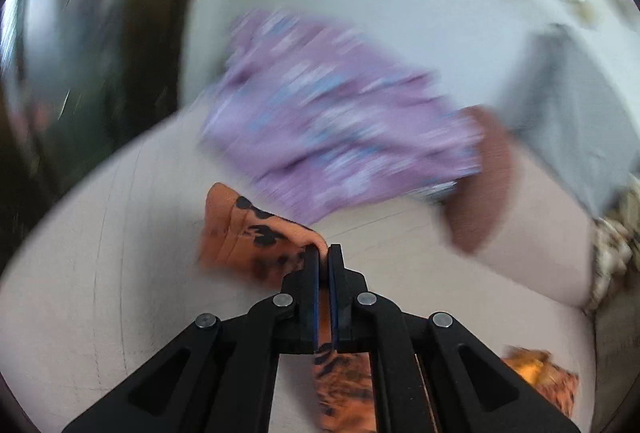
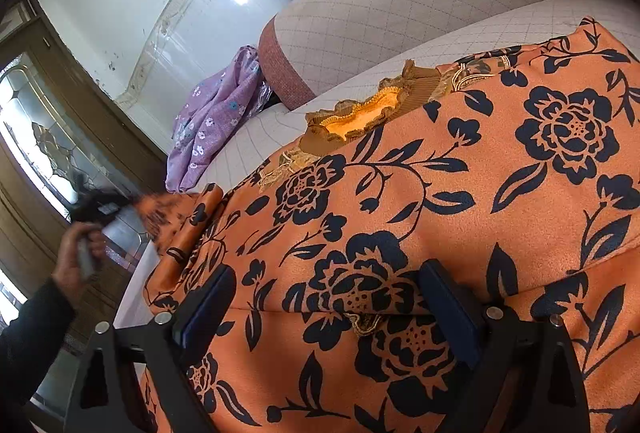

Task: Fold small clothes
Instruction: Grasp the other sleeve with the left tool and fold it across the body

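Left claw [image 1: 324,253] pinching a corner of the orange floral garment [image 2: 460,185], lifted off the quilted sofa cushion [image 2: 400,5]. Right claw [image 2: 332,297] spread wide over the garment spread across the sofa.

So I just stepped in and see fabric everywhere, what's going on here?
A person with a handheld gripper in each hand is working on an orange garment with black flowers, spread on a quilted sofa cushion. The left gripper has its jaws shut on an edge of that garment, and its view is blurred. The right gripper sits over the cloth with its jaws wide apart, gripping nothing. A purple flowered garment lies bunched at the cushion's far end, untouched.
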Motion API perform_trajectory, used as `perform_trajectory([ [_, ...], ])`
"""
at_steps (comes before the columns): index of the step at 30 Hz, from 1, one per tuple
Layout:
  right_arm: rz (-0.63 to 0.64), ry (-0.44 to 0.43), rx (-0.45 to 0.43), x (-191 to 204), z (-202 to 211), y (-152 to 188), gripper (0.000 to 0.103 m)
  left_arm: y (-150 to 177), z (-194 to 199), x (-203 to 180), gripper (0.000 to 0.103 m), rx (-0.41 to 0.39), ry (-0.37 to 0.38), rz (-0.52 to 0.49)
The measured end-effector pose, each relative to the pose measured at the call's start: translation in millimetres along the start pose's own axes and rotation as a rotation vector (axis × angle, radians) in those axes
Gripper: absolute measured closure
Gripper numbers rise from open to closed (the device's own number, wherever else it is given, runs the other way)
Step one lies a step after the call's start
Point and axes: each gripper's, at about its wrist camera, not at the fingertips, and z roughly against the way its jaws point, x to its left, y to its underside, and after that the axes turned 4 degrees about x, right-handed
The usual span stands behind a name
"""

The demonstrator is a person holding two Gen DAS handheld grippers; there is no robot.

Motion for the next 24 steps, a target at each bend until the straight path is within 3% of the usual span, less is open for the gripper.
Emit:
perform_trajectory([
  [3,-0.001,0.0,0.001,0.7,0.3,-0.2,0.008,1.8,68.7,-87.6,0.1,-0.102,0.116,-0.17],
  [5,-0.007,-0.007,-0.001,0.1,1.6,-0.7,0.008,14.1,93.6,-136.0,0.1,-0.128,0.182,-0.251],
  [6,-0.011,-0.011,-0.001,-0.3,2.1,-1.0,0.008,29.1,112.3,-174.3,0.1,-0.135,0.253,-0.296],
  [10,-0.042,-0.035,0.003,-4.1,6.3,-5.3,0.009,84.1,132.5,-273.2,0.097,-0.058,0.428,-0.406],
  [11,-0.06,-0.036,0.009,-4.3,10.6,-7.7,0.009,109.0,125.6,-303.1,0.088,0.009,0.476,-0.445],
  [12,-0.087,-0.033,0.017,-4.5,17.2,-8.9,0.009,131.1,114.9,-325.5,0.073,0.095,0.495,-0.516],
  [13,-0.114,-0.033,0.019,-6.0,23.6,-8.6,0.009,151.5,96.9,-341.7,0.04,0.167,0.475,-0.586],
  [14,-0.168,-0.045,0.011,-9.6,39.4,-5.6,0.009,166.5,87.2,-347.7,0.028,0.2,0.446,-0.617],
  [15,-0.194,-0.061,-0.002,-13.0,54.5,-2.6,0.009,193.9,69.6,-348.0,0.028,0.263,0.392,-0.659],
  [17,-0.222,-0.045,-0.04,-23.5,87.4,5.1,0.009,218.0,54.4,-334.5,0.028,0.333,0.334,-0.666],
  [20,-0.278,-0.01,-0.048,-48.3,125.6,13.4,0.008,228.9,41.7,-269.8,0.028,0.375,0.239,-0.528],
  [24,-0.287,0.015,-0.061,-64.3,150.3,-1.3,0.007,224.7,28.3,-189.6,0.028,0.368,0.098,-0.352],
])
